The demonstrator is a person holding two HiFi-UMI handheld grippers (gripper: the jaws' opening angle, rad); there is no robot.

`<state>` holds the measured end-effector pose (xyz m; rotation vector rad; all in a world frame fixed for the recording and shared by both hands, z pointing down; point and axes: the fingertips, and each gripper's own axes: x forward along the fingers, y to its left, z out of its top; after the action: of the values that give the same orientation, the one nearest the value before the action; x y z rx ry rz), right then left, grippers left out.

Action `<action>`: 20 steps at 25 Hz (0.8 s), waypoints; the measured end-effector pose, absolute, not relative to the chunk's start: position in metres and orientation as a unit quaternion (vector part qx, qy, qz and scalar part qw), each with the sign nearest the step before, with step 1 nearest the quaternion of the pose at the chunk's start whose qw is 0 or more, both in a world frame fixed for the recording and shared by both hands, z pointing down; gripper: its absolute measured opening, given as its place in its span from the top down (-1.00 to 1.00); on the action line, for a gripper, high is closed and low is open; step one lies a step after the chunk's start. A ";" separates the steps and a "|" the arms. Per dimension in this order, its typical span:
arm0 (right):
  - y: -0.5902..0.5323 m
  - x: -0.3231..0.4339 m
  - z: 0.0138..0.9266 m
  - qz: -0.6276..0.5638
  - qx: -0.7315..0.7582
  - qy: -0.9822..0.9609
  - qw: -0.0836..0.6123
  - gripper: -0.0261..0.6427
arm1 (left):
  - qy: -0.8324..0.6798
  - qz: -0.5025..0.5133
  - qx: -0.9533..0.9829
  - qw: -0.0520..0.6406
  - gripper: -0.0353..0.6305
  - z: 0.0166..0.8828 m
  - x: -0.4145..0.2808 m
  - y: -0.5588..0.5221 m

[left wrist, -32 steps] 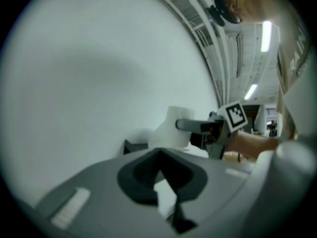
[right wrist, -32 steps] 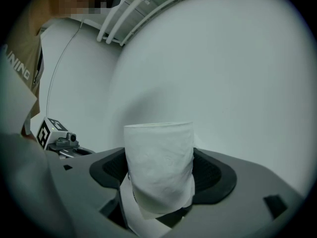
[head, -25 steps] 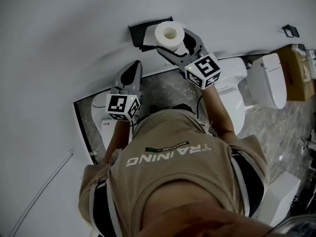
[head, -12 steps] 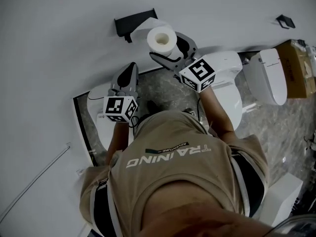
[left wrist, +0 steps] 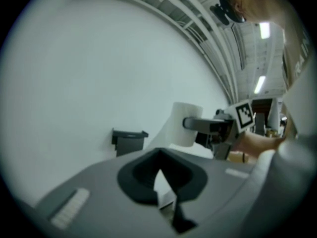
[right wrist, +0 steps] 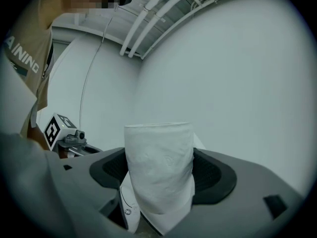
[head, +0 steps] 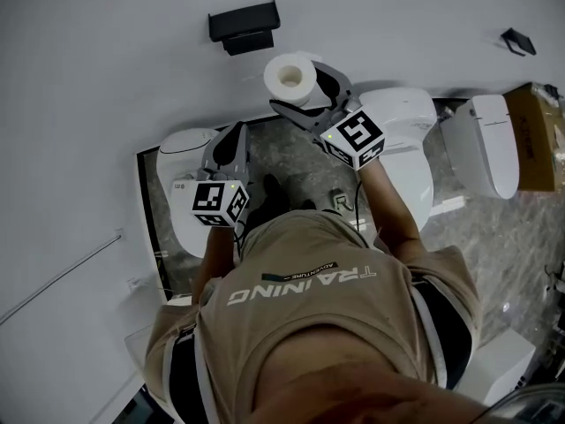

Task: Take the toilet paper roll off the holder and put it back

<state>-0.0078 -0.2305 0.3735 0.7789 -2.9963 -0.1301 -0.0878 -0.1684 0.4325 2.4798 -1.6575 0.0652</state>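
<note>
From the head view, the toilet paper roll [head: 290, 78] is off the holder [head: 244, 26]. The right gripper [head: 298, 88] holds it in the air, near the black holder on the wall [head: 106, 87] but not touching it. The roll's hole faces up toward the camera, so its long way runs about up and down. The left gripper [head: 235, 136] hangs lower, well apart from the roll, over a white toilet [head: 181, 148].

In the left gripper view, the left gripper's [left wrist: 159, 155] jaws are closed together with nothing in them. Past them the roll [left wrist: 181, 125] stands upright beside the holder [left wrist: 129, 142], with a jaw of the right gripper [left wrist: 210, 127] across its side. A loose bit of paper may hang from the roll; I cannot be sure.

In the right gripper view, the jaws squeeze the roll [right wrist: 158, 167] on its two soft sides. The roll stands tall and leans a little.

I think the job now is to put the roll back. To do it well, keep the squeeze soft so the roll does not get squashed. Line the hole up with the holder's peg, then slide it on slowly. I cannot see the peg from here, so look for it first.
</note>
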 end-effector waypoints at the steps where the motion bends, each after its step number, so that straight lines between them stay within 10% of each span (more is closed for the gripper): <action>1: -0.228 -0.008 0.374 -0.042 0.250 -0.967 0.022 -0.11 | -0.554 0.025 0.828 0.081 0.89 0.434 -0.088 -0.164; 20: -0.298 -0.053 0.362 -0.079 0.277 -0.957 -0.003 -0.11 | -0.537 0.012 0.840 0.077 0.89 0.432 -0.132 -0.158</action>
<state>-0.0530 -0.2982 0.3619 0.8733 -3.0137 -0.2499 -0.1319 -0.1584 0.4316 2.5172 -1.6091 0.0364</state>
